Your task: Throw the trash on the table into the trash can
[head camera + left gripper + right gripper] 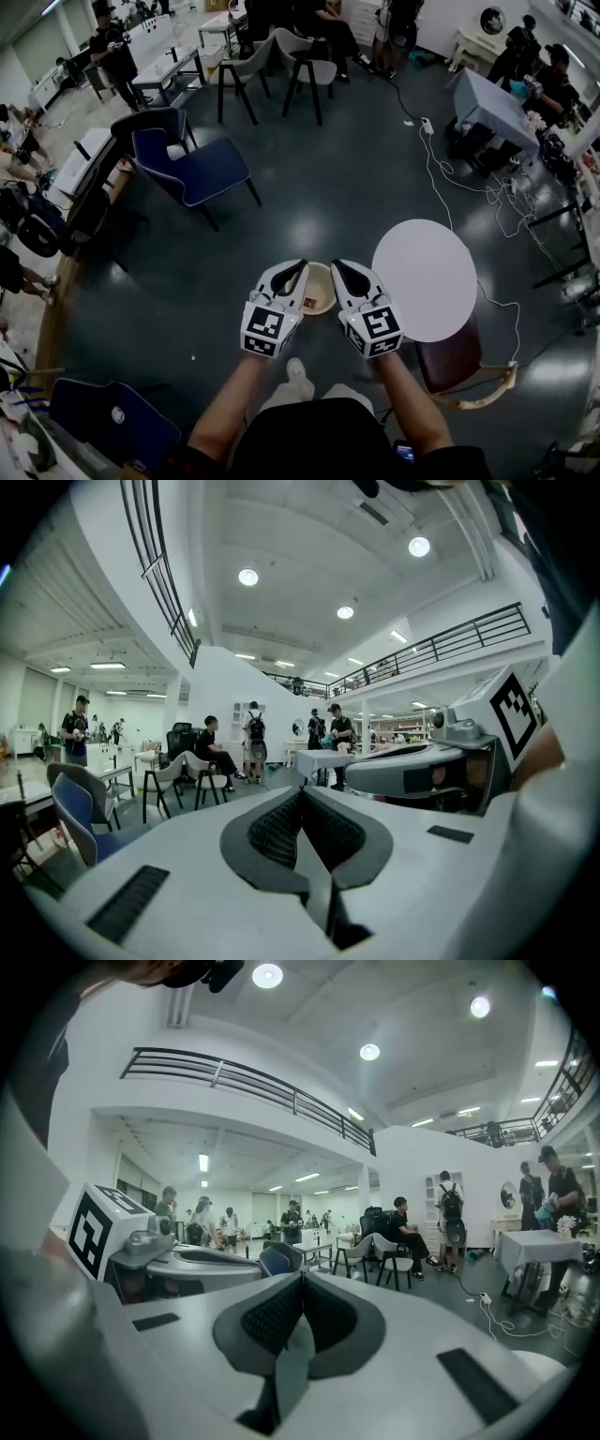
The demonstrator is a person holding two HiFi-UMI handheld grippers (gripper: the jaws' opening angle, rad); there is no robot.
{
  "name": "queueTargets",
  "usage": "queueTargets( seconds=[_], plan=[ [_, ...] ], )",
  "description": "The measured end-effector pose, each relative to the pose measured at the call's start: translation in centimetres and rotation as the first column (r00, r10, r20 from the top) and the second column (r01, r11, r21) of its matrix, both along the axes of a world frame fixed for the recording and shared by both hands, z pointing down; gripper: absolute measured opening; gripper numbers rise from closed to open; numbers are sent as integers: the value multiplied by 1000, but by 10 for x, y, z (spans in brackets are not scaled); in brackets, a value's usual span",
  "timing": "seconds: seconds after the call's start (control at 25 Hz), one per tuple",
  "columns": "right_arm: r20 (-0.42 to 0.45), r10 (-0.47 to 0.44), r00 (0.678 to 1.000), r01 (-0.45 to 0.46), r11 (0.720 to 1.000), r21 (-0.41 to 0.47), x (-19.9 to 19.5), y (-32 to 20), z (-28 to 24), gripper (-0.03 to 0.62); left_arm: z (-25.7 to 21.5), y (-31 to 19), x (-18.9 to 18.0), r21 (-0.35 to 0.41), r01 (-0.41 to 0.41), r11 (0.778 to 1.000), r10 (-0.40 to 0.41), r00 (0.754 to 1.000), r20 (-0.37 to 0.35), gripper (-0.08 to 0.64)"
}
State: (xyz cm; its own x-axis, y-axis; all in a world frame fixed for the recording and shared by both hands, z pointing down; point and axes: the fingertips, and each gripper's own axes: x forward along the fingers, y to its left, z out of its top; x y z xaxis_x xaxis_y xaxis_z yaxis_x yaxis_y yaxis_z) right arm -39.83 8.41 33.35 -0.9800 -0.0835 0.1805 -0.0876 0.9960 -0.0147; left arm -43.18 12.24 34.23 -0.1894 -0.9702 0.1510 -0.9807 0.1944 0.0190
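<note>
The trash can (320, 286), a pale round bin seen from above, stands on the dark floor (319, 187) straight ahead of me, framed between my two grippers. A small reddish scrap (307, 302) lies inside it near its seven o'clock edge; I cannot tell what it is.

My left gripper (298, 270) sits at the can's nine o'clock with its jaws pressed together and nothing between the pads. My right gripper (341, 270) sits at the can's three o'clock, its jaws likewise closed on nothing. The two are held side by side, close but not touching, tips pointing toward twelve o'clock and overlapping the can's rim from above.

The round white table (424, 279) is at the can's three o'clock, just beyond my right gripper. A brown chair (448, 361) is tucked partly under the table at its six o'clock. A white cable (441, 183) trails over the floor from the table's twelve o'clock. A blue armchair (197, 171) stands well apart, at the can's ten o'clock.
</note>
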Motion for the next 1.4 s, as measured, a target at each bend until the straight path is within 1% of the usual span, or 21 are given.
queueTargets(
  seconds=[0.24,0.48,0.76,0.92,1.4],
  plan=[
    [38,-3,999,3,1000,9,22,4,-24,18,-24,-1,21,23,-3,1000,2,1000,29,15],
    [58,-7,998,7,1000,12,60,0,-34,18,-43,-5,63,48,-4,999,2,999,41,15],
    [81,-33,996,31,999,26,118,8,-46,18,-51,0,124,55,10,998,-12,999,42,15],
    [87,-42,995,39,999,34,157,12,-51,18,-57,3,162,64,16,998,-19,999,45,15],
    [125,-50,991,43,997,60,272,34,-72,18,-78,24,279,83,7,997,-14,997,81,15]
  ],
)
